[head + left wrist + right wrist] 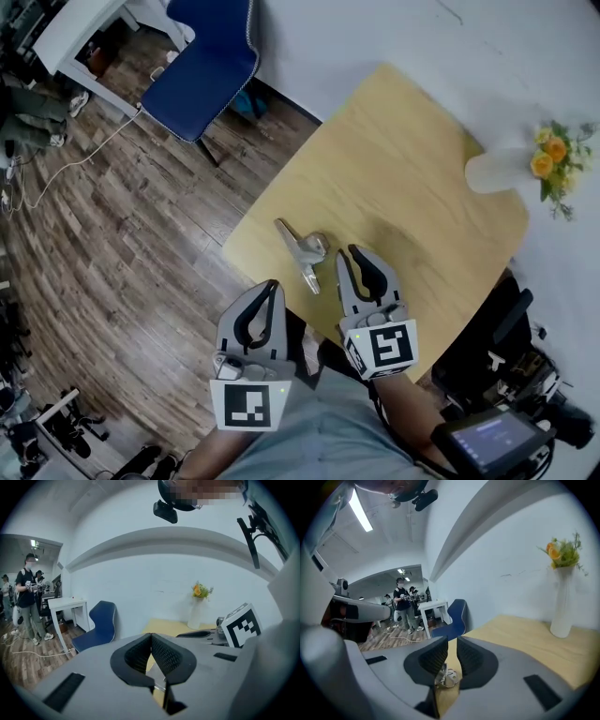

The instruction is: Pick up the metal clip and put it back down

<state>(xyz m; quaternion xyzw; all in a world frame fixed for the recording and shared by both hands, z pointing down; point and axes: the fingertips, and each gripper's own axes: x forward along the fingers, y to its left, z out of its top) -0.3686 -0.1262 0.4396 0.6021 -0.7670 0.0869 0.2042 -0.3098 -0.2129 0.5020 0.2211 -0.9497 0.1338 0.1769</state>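
The left gripper, held off the tabletop edge, has fingers pressed together, empty. The right gripper points forward beside the clip, fingers slightly apart, holding nothing.

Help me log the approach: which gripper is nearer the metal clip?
The right gripper, just beside the metal clip on the table; the left gripper hangs further back.

A white vase of yellow-orange flowers stands at the light wooden table's far right corner. Beyond the table's left edge are a blue chair, a white desk and, apparently, a cable.
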